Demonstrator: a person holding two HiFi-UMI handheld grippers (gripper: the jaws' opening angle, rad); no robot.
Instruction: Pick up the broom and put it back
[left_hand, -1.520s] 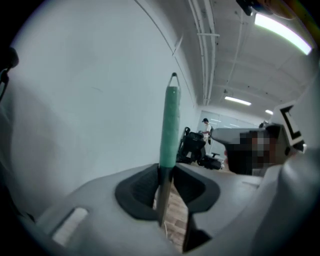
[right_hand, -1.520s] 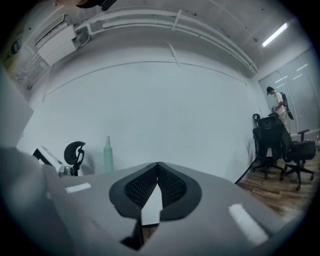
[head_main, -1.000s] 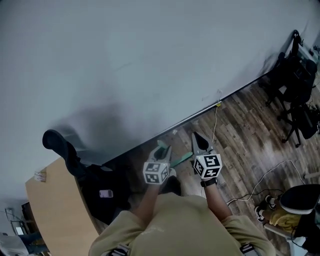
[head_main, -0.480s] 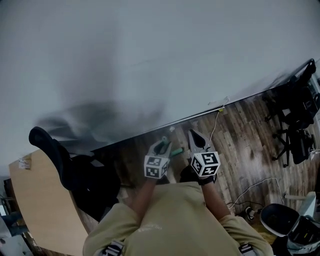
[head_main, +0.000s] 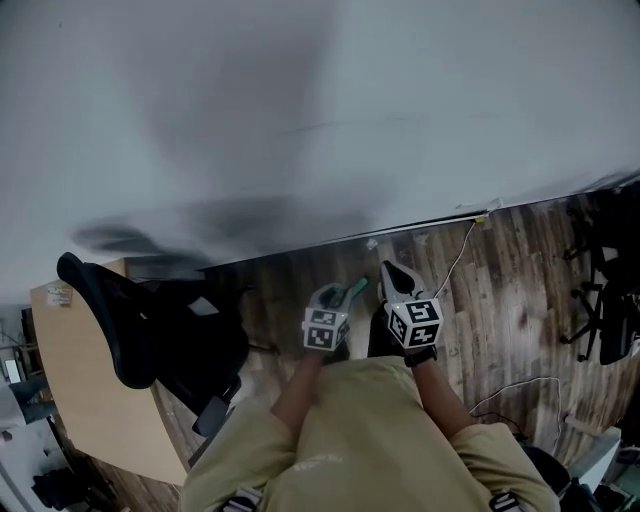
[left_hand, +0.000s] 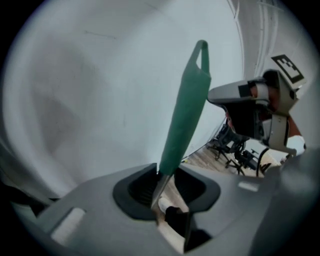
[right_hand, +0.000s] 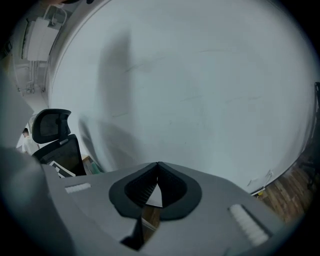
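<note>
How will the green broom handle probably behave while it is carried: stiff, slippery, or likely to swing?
Probably stiff: the green handle stands straight, without sag. Perhaps slippery: its surface looks smooth and tapered, and the left gripper, whose jaws have just opened slightly, pinches only the thin shaft below it. The unseen head may make it swing.

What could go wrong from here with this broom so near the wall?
Only the left hand-held gripper clamps the broom, by its thin shaft. The right hand-held gripper is shut and empty, so the broom may swivel or slip. Its hanging end points up at the nearby wall and could scrape or knock against it.
</note>
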